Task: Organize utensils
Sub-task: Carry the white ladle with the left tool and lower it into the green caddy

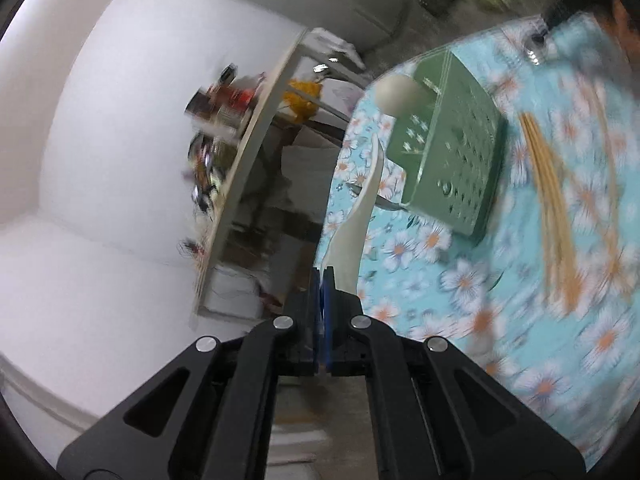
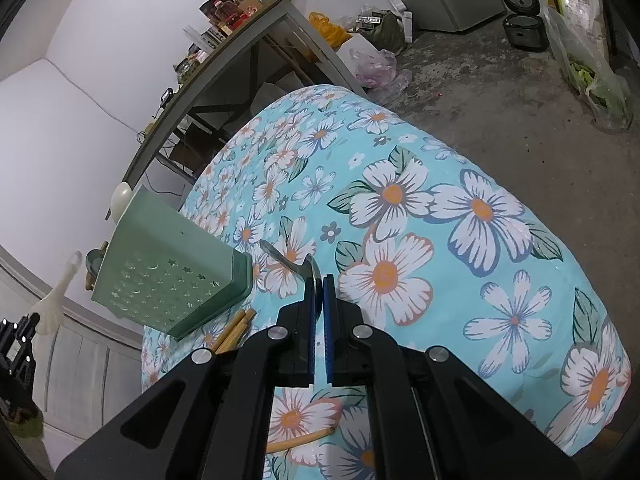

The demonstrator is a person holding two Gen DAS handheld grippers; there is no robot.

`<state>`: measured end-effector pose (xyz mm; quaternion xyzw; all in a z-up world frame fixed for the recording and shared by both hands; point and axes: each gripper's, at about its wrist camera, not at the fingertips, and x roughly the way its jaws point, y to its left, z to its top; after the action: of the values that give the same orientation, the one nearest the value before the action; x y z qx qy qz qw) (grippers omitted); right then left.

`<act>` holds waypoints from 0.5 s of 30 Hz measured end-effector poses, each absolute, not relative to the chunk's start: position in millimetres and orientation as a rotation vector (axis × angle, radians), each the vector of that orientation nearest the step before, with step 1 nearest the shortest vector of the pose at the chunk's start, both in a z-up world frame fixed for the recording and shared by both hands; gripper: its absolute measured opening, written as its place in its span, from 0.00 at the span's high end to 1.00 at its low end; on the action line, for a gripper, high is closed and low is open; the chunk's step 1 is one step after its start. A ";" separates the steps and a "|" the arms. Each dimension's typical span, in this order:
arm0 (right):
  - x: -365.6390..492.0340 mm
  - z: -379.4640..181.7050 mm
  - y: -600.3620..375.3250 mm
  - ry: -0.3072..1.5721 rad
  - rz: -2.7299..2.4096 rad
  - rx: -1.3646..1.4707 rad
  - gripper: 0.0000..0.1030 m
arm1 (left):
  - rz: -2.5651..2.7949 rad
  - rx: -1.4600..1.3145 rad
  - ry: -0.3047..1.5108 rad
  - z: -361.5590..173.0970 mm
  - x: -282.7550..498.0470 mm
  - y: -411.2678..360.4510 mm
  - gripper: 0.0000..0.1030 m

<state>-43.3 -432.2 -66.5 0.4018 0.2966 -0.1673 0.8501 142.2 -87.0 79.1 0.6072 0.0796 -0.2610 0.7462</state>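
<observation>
My left gripper [image 1: 324, 270] is shut on the wide end of a white plastic spoon [image 1: 360, 208], whose thin end points toward the green perforated utensil holder [image 1: 452, 152]. A cream rounded utensil head [image 1: 394, 94] sticks out of the holder. My right gripper [image 2: 320, 278] is shut on a metal spoon [image 2: 286, 258] just above the floral tablecloth [image 2: 440, 208], close to the holder's [image 2: 168, 276] lower corner. Bamboo chopsticks [image 1: 552, 208] lie loose on the cloth; others show beside the right gripper's fingers [image 2: 234, 330]. At the far left of the right wrist view the white spoon [image 2: 58, 290] is up in the air.
A long shelf table [image 2: 224, 64] cluttered with bottles stands against the white wall behind the floral table. Bags, a rice cooker [image 2: 524, 32] and boxes sit on the concrete floor to the right. One chopstick [image 2: 300, 440] lies near the cloth's front edge.
</observation>
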 end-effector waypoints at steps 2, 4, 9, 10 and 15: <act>-43.4 -66.8 -432.5 0.626 -0.351 0.848 0.96 | -0.536 1.461 0.112 66.9 141.0 -95.2 0.99; -42.6 -66.9 -432.7 0.626 -0.350 0.847 0.96 | -0.523 1.545 0.087 58.5 140.8 -101.5 0.99; -42.3 -67.0 -434.0 0.623 -0.352 0.849 0.96 | -0.494 1.781 0.007 35.9 143.6 -108.8 0.99; -42.2 -66.9 -434.2 0.622 -0.352 0.850 0.96 | -0.491 1.818 -0.011 34.2 144.6 -110.7 0.99; -42.5 -69.4 -434.5 0.619 -0.352 0.859 0.96 | -0.500 1.918 -0.044 32.6 148.1 -123.5 0.99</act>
<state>-42.5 -434.5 -69.4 0.4076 0.2938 -0.1668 0.8483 148.1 -123.5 32.6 0.8095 -0.0186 -0.2111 0.5476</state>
